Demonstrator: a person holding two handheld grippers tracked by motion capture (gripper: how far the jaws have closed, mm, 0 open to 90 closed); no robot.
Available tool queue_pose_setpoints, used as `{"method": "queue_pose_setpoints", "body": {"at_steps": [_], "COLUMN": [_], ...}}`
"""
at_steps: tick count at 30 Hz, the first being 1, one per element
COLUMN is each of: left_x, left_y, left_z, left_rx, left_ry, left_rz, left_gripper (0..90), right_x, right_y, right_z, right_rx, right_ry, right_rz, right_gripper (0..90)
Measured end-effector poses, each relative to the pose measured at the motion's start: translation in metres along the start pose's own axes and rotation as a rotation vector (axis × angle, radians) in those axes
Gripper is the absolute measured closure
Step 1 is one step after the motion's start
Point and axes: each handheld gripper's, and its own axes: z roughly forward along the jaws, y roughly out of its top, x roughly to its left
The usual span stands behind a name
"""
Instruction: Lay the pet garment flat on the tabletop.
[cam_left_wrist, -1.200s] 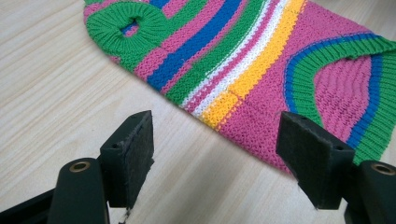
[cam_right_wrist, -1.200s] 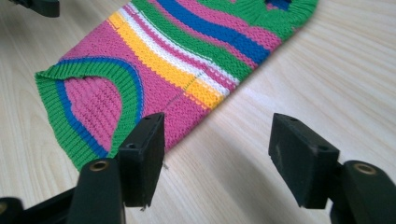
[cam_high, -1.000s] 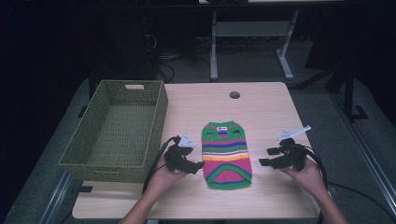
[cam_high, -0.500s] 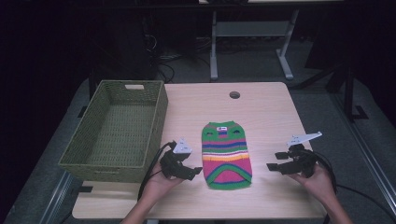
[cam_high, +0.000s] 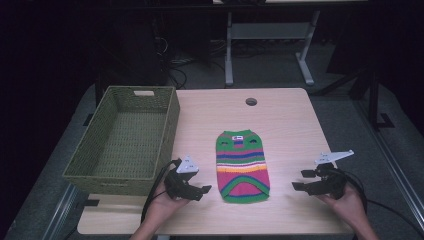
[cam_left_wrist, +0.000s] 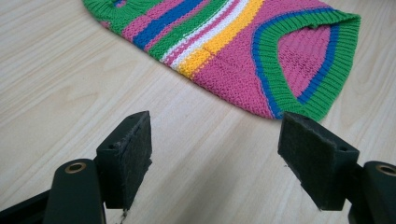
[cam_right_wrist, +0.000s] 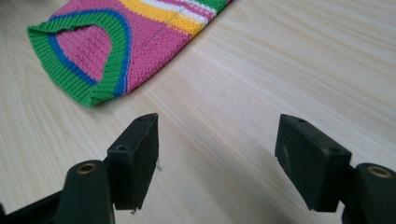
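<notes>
Striped knitted sweater (cam_high: 242, 165) is lying flat on wooden table (cam_high: 285, 120), near front edge, hem toward person, right of woven basket (cam_high: 125, 140). Left gripper (cam_high: 202, 191) is being held just beside sweater's left hem corner, jaws spread wide, nothing being pinched, only bare table between pads. Right gripper (cam_high: 299, 180) is being held apart from sweater's right side, jaws also spread wide, nothing being gripped.
</notes>
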Motion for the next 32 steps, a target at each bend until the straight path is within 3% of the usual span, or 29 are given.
{"method": "queue_pose_setpoints", "body": {"at_steps": [6,18,27,29,32], "left_x": [-0.003,-0.007,-0.010,-0.012,-0.017], "left_y": [-0.006,-0.019,-0.039,-0.042,-0.042], "left_z": [-0.004,-0.014,-0.023,-0.026,-0.030], "left_rx": [-0.002,-0.011,-0.012,-0.035,-0.046], "left_ry": [0.000,0.012,0.006,-0.004,0.009], "left_rz": [0.002,-0.002,-0.039,-0.073,-0.054], "left_gripper": [25.5,25.4,23.7,22.3,22.5], "right_x": [0.003,0.009,0.019,0.023,0.028], "right_y": [-0.012,-0.030,-0.048,-0.053,-0.061], "right_z": [-0.002,-0.010,-0.020,-0.021,-0.023], "right_rx": [0.009,-0.032,-0.065,-0.080,-0.115], "right_ry": [-0.002,-0.017,-0.040,-0.061,-0.078], "right_rz": [0.007,-0.009,-0.012,-0.003,-0.002], "right_gripper": [29.6,29.1,27.8,27.5,26.7]}}
